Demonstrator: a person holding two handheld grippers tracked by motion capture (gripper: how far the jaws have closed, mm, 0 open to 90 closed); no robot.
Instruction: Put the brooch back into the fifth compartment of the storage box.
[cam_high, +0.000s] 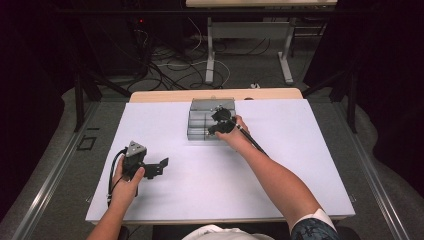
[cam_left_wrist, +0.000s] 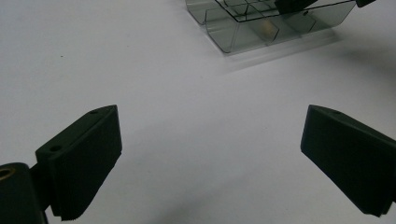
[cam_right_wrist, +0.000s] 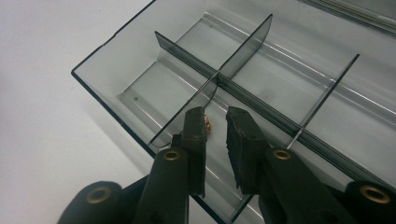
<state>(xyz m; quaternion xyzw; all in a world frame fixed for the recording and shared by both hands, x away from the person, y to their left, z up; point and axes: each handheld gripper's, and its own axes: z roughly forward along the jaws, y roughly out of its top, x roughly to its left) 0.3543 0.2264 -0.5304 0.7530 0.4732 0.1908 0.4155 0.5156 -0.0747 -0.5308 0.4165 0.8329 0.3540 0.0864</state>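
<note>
Right claw sits nearly shut over a small brass part in the clear divided organizer box, probably dropping it there. Left claw idles wide open over the table.

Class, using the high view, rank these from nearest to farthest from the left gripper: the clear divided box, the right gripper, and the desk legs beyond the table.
1. Right gripper, over the box's near compartments, at centre.
2. Clear divided box, just beyond; nearly level with it.
3. Desk legs, on the floor past the table's far edge.

All measured from the left gripper.
</note>
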